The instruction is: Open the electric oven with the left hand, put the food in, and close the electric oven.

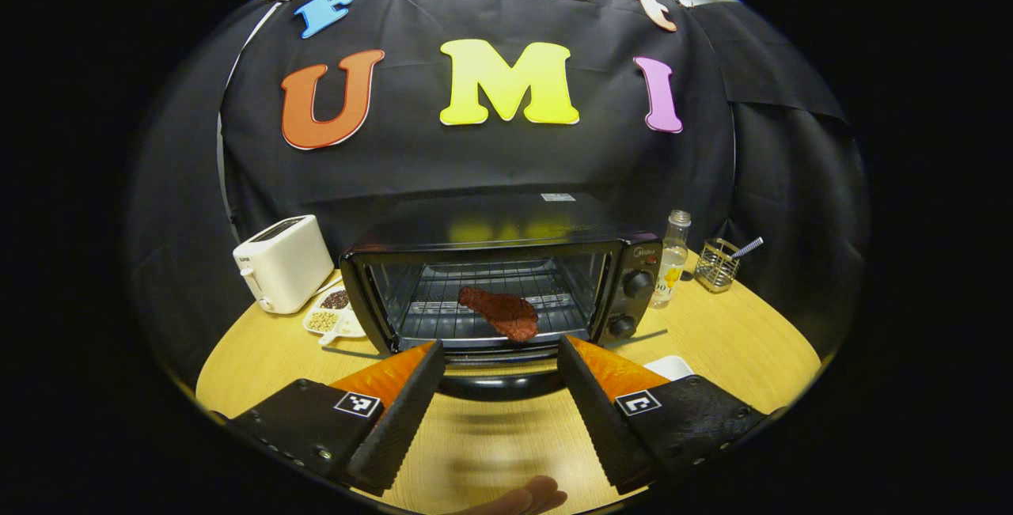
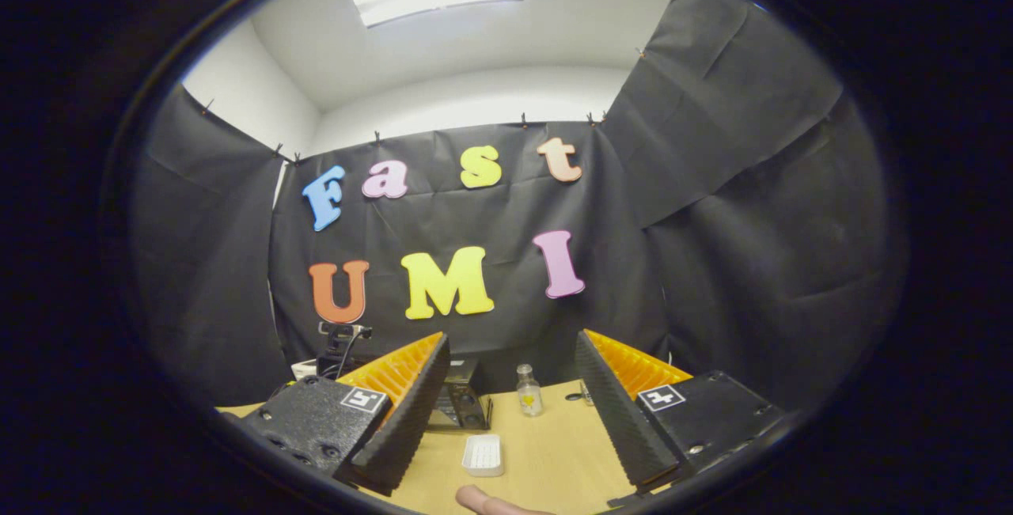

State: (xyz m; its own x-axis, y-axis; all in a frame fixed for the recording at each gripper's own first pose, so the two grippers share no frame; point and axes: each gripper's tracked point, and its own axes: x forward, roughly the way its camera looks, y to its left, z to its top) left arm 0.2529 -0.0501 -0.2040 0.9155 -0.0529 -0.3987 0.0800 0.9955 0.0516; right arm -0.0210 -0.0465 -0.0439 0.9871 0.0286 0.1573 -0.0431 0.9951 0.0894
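The black electric oven stands at the middle of the table with its door lowered; the door's dark handle lies low in front. A reddish-brown piece of meat rests on the wire rack inside. My left gripper is open just before the door, one finger on each side of the handle, nothing held. In the right gripper view, my right gripper is open and empty, raised and tilted toward the booth wall. Part of the oven peeks out behind its left finger.
A white toaster and a divided dish of beans sit left of the oven. A clear bottle and wire holder stand on its right, with a white plate nearer. A white ribbed dish lies on the wooden table.
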